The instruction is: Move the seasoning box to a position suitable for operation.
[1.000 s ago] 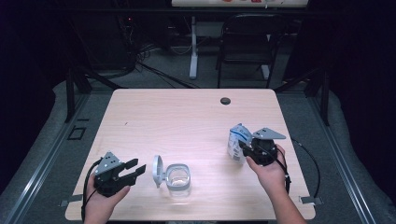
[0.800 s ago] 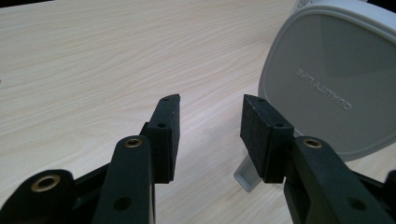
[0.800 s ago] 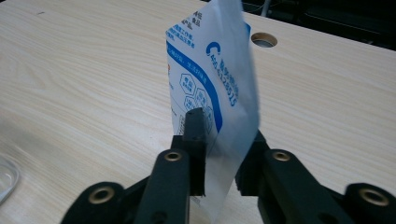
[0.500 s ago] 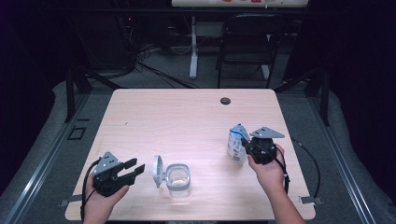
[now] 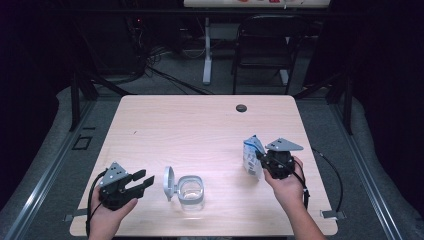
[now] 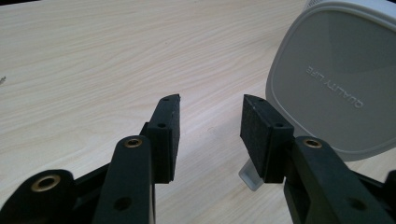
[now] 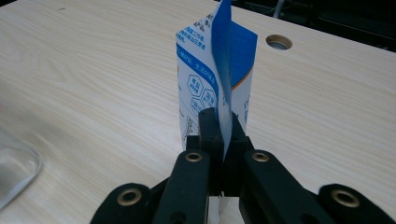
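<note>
Right gripper (image 7: 219,122): jaws have just been closing and now pinch the thin back seam of the blue-and-white pouch between the pads; in the high view this gripper (image 5: 260,159) sits at the table's right side, held by the person's right hand (image 5: 287,185).
Blue-and-white pouch (image 7: 212,88): stands upright on the table, printed face toward the gripper camera, its blue fin rising above the jaws; in the high view the pouch (image 5: 251,155) is just left of the gripper body.
Left gripper (image 6: 210,123): jaws stand apart with only bare tabletop between the pads, holding nothing; in the high view it (image 5: 142,179) rests low at the near left, in the left hand (image 5: 107,215), pointing right toward the container.
Clear container (image 5: 191,191): square, see-through, near the front edge between the two hands, well apart from the pouch.
Hinged lid (image 6: 334,79): pale grey, standing up on edge at the container's left side, raised lettering on its face; it lies just beside the left gripper's right-hand jaw, not touched as far as I can tell. From above the lid (image 5: 169,183) stands between the left gripper and the container's mouth.
Table (image 5: 200,125): light wood grain, rounded corners, a round cable hole (image 5: 241,107) near the far edge.
Room: dark; a folding chair (image 5: 265,45) and a white desk leg (image 5: 206,50) beyond the table, cables on the grey floor.
</note>
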